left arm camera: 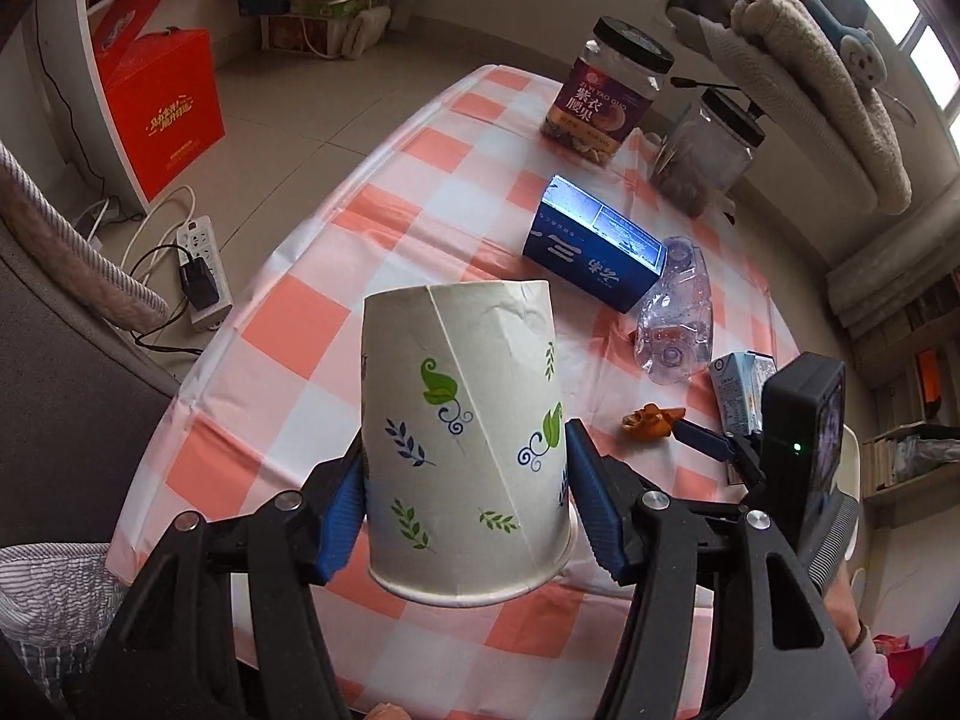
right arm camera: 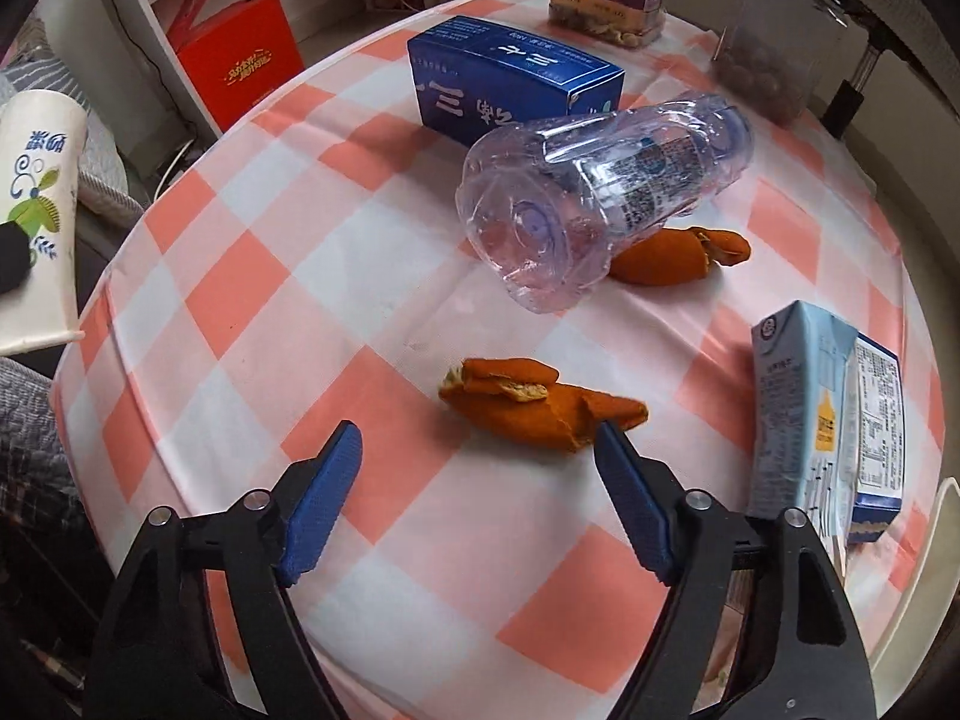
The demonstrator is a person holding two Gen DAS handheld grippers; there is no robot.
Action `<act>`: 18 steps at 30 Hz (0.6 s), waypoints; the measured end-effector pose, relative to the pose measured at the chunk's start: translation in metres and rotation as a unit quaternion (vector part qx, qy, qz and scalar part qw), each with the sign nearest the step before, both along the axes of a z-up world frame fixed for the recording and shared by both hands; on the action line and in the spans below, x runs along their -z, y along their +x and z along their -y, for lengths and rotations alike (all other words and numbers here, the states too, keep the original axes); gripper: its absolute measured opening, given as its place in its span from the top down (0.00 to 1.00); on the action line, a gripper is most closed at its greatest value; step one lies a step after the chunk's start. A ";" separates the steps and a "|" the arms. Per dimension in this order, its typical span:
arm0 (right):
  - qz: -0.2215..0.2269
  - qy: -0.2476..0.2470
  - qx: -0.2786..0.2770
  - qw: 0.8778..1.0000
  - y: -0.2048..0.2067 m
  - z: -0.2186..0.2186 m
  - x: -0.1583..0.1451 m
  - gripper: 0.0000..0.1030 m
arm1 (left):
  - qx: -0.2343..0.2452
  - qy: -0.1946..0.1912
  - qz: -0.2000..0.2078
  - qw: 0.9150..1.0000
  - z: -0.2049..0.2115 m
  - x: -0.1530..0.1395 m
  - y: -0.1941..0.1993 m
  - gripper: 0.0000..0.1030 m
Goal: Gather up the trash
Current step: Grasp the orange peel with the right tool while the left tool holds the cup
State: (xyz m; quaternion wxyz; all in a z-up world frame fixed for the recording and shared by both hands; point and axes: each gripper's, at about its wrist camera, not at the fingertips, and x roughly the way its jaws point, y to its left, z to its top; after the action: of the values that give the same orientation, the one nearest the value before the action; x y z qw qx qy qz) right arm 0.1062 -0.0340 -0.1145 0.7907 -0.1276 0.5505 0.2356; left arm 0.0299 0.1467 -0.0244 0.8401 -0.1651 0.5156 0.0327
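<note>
My left gripper (left arm camera: 465, 456) is shut on a white paper cup (left arm camera: 462, 420) with leaf prints, held upside down above the table's near edge; the cup also shows at the left of the right wrist view (right arm camera: 39, 222). My right gripper (right arm camera: 480, 447) is open and empty, just in front of an orange peel (right arm camera: 528, 405). A crushed clear plastic bottle (right arm camera: 594, 192) lies on its side mid-table, with a second orange peel (right arm camera: 678, 261) behind it. A pale blue milk carton (right arm camera: 822, 414) stands at the right. A blue box (right arm camera: 510, 81) lies further back.
The table has a pink-and-white checked cloth (right arm camera: 252, 276). Two jars with black lids (left arm camera: 606, 93) (left arm camera: 708, 150) stand at the far edge. A grey mesh bin (left arm camera: 48, 606) sits at the lower left. A power strip (left arm camera: 201, 264) and a red box (left arm camera: 162, 108) are on the floor.
</note>
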 end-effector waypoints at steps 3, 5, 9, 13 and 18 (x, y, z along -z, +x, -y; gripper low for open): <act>0.010 -0.011 0.005 1.000 0.005 -0.003 0.005 0.40 | 0.003 0.002 0.001 1.000 -0.006 0.002 -0.003 0.41; 0.009 -0.016 0.014 1.000 0.006 -0.002 0.004 0.52 | 0.002 0.004 0.004 1.000 -0.009 0.000 -0.003 0.41; 0.005 -0.005 0.021 1.000 0.004 0.004 0.004 0.55 | -0.005 0.000 0.007 1.000 -0.015 -0.002 -0.002 0.41; 0.015 0.008 0.032 0.999 0.002 0.010 -0.005 0.77 | -0.002 0.003 0.011 1.000 -0.013 -0.004 -0.003 0.41; 0.017 0.027 0.036 0.999 -0.003 0.015 -0.017 0.87 | -0.004 0.012 0.023 1.000 -0.011 -0.008 -0.004 0.41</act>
State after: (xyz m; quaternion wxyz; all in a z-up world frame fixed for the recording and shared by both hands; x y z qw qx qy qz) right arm 0.1031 -0.0485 -0.0972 0.8112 -0.0906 0.5345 0.2191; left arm 0.0260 0.1573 -0.0161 0.8534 -0.1575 0.4954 0.0388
